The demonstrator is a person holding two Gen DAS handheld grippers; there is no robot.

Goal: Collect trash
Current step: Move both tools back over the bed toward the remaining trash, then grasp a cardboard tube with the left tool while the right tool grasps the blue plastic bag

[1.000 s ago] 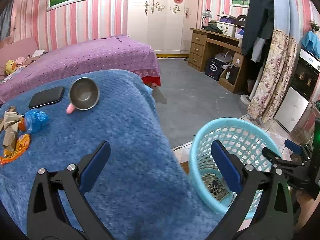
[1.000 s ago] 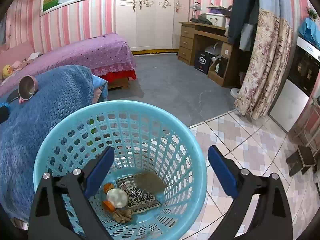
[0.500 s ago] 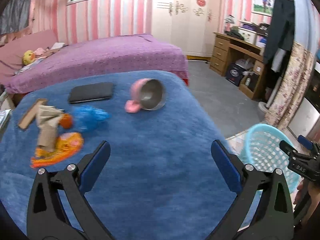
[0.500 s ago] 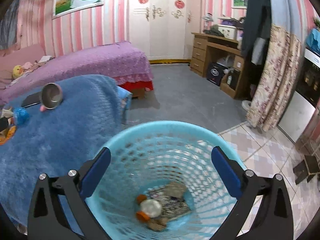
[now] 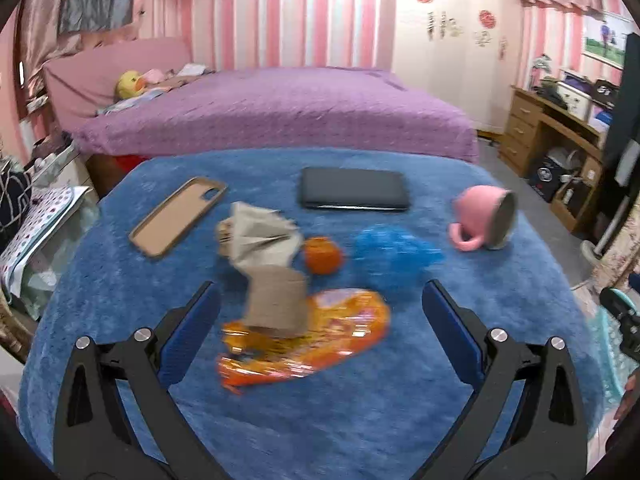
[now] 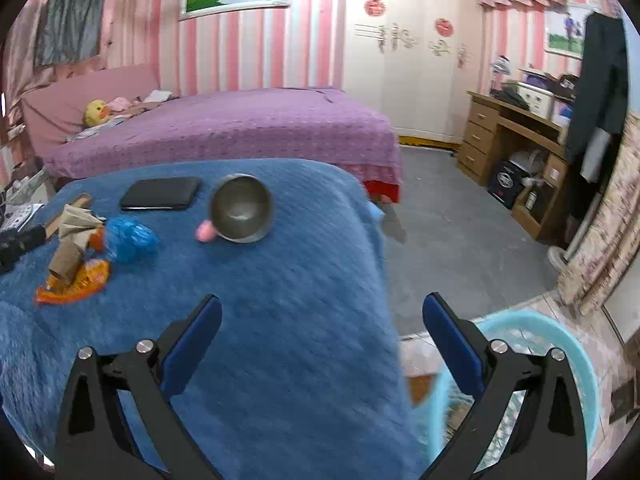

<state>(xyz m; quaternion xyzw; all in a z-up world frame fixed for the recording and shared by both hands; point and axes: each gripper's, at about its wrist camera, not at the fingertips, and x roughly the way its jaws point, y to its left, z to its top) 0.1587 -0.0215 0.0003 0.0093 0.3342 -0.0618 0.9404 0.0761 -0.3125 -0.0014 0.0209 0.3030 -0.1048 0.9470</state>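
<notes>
Orange wrapper (image 5: pixel 308 340) blurred; basket (image 6: pixel 576 360) cut off; both tongs (image 5: pixel 320 320) (image 6: pixel 320 332) spread wide, empty.

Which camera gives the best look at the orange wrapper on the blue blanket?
The left wrist view. The orange wrapper lies close and central, just ahead of the open left gripper, with a cardboard tube overlapping its top. The right wrist view shows it small, at the far left edge, mostly behind the tube.
</notes>
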